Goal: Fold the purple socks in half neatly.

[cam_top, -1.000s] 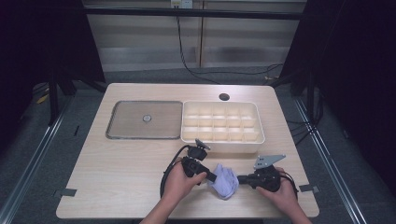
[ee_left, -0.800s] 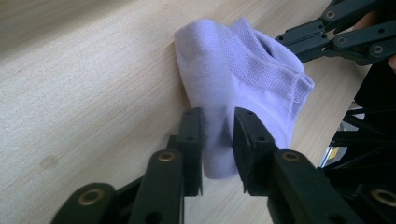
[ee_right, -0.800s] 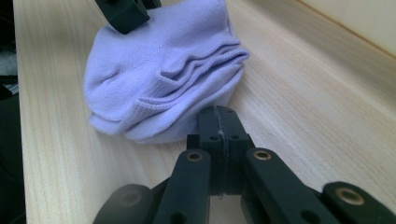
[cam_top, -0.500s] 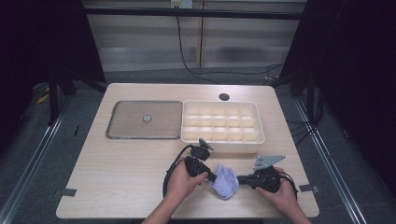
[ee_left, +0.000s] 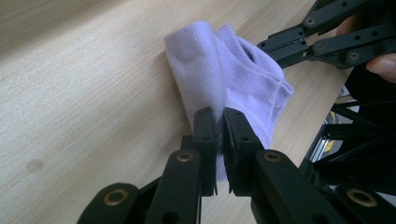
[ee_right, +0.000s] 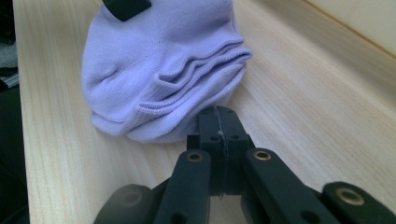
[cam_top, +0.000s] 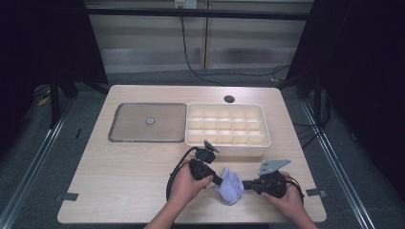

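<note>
A folded lilac sock [cam_top: 230, 187] lies bunched on the wooden table [cam_top: 124, 181] near its front edge, between the two hands. In the left gripper view the sock [ee_left: 219, 79] stands up as a fold, and my left gripper [ee_left: 219, 119] is shut on its lower edge; from above the left gripper [cam_top: 219, 180] meets the sock's left side. My right gripper [ee_right: 218, 116] has its jaws pressed together, tips at the sock's [ee_right: 163, 70] near edge, with no fabric visibly between them. From above the right gripper [cam_top: 244, 183] points left at the sock.
A white box [cam_top: 239, 149] with several compartments stands just behind the hands. A flat grey tray [cam_top: 129, 126] lies to its left. A round hole [cam_top: 229, 99] sits in the tabletop at the back. Bare wood spreads to the left of the hands.
Both hands and the sock have crept slightly to the right. The left gripper's hold on the sock is unchanged.
</note>
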Demonstrator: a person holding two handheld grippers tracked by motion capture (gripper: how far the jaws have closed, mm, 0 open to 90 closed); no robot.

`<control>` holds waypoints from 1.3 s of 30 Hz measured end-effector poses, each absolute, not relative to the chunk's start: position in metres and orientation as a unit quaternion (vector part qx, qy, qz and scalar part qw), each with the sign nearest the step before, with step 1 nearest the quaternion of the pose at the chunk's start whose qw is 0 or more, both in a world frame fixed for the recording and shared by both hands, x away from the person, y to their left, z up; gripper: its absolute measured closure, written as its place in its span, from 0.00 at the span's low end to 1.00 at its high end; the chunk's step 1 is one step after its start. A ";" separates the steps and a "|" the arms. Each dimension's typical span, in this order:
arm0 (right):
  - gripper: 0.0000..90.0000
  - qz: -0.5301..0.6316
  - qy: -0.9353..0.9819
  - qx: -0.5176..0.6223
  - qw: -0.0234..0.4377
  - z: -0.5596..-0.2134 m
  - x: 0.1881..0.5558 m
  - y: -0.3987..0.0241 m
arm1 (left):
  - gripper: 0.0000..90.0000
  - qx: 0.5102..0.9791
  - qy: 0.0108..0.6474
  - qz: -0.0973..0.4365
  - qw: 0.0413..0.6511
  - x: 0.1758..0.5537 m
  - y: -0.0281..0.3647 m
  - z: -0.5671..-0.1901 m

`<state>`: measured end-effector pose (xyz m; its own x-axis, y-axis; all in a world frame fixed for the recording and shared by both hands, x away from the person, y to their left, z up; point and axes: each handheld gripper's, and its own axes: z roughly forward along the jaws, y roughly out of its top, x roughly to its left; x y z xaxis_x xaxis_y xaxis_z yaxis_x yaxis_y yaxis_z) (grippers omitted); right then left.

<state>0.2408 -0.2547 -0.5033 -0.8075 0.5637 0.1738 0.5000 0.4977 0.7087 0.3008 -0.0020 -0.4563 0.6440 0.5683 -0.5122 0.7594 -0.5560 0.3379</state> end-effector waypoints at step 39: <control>1.00 0.383 0.880 0.279 0.029 -0.500 0.234 -0.238 | 0.94 0.872 0.361 -0.185 0.276 0.297 -0.018 -0.446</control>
<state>0.2345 -0.2380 -0.5001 -0.8430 0.5129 0.1620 0.4680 0.5509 0.6910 0.2969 -0.0178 -0.4465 0.6715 0.5262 -0.5217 0.7306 -0.5877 0.3475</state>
